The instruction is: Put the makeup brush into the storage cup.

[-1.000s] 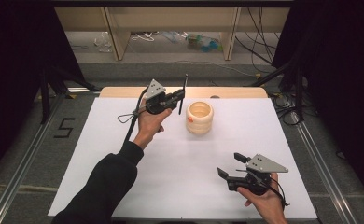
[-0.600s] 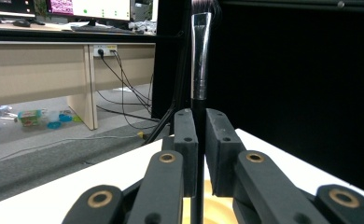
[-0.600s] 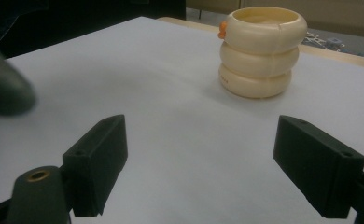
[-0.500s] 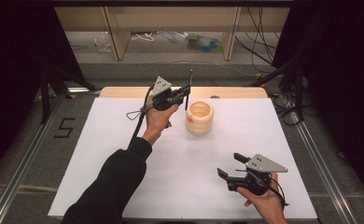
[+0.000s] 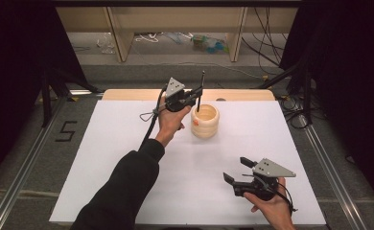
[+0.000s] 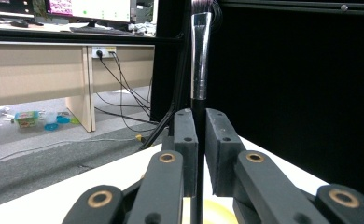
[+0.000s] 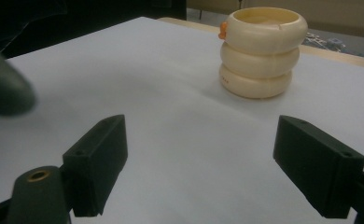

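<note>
Near the front edge of the white tabletop (image 5: 127, 129), on the person's right, the right gripper (image 5: 238, 173) rests low in its hand with its jaws spread wide and nothing between them; in the right gripper view the two black pads frame only bare surface, and the cup stands well beyond them. It appears to have no part in the work for the moment.

Farther back, past the middle of the tabletop, stands a cream holder cup (image 5: 204, 120) shaped like three stacked rings, with a small orange detail on its rim (image 7: 223, 30). It is upright, and its visible inside looks empty.

Just beside the cup, on its left and slightly above, the left gripper (image 5: 196, 92) is clamped on a makeup brush (image 6: 200, 70). The left gripper view shows the black handle pinched between the jaws, the silver ferrule and dark bristles pointing up. From above, the brush stands nearly upright, its lower end at the cup's mouth, though whether the tip is already inside the rim I cannot tell.

As I judge it, the pick-up is done and the carry nearly so. What remains is lowering the handle into the cup, releasing it, and drawing the hand away.
</note>
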`<state>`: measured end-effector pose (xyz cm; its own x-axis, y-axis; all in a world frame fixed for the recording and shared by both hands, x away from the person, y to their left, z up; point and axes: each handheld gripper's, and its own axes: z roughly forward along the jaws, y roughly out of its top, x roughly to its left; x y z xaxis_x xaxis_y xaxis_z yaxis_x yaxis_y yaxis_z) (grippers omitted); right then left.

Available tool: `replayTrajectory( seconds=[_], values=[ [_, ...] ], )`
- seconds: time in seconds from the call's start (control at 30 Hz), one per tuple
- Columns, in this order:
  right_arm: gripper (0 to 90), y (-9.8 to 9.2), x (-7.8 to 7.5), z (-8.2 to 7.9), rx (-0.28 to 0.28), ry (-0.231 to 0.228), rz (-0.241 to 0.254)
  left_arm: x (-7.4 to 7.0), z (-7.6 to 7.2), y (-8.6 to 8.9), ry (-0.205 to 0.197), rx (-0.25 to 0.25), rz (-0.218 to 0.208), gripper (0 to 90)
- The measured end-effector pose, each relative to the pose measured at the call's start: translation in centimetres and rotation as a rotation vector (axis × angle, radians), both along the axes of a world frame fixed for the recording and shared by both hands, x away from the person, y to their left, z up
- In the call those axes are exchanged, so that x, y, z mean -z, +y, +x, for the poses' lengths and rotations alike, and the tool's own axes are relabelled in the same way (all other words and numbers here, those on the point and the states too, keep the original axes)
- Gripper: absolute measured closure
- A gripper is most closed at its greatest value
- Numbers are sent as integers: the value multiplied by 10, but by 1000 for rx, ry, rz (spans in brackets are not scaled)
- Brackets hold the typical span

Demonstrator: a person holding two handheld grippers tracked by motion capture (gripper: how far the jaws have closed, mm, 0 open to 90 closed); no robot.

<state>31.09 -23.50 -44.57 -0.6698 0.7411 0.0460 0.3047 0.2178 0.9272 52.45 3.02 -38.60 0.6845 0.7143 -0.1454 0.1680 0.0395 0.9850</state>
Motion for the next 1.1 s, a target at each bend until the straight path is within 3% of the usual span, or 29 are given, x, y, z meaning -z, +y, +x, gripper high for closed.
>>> replayTrajectory(
  seconds=[0.03,0.63,1.1],
  values=[
    [188,1,0,-1,-3,16,8,1,0,-1,3,0,-3,837],
    [188,1,0,-1,-6,18,9,11,9,-13,16,1,-15,837],
    [188,1,0,-1,-8,21,7,24,15,-17,43,13,1,836]
  ],
)
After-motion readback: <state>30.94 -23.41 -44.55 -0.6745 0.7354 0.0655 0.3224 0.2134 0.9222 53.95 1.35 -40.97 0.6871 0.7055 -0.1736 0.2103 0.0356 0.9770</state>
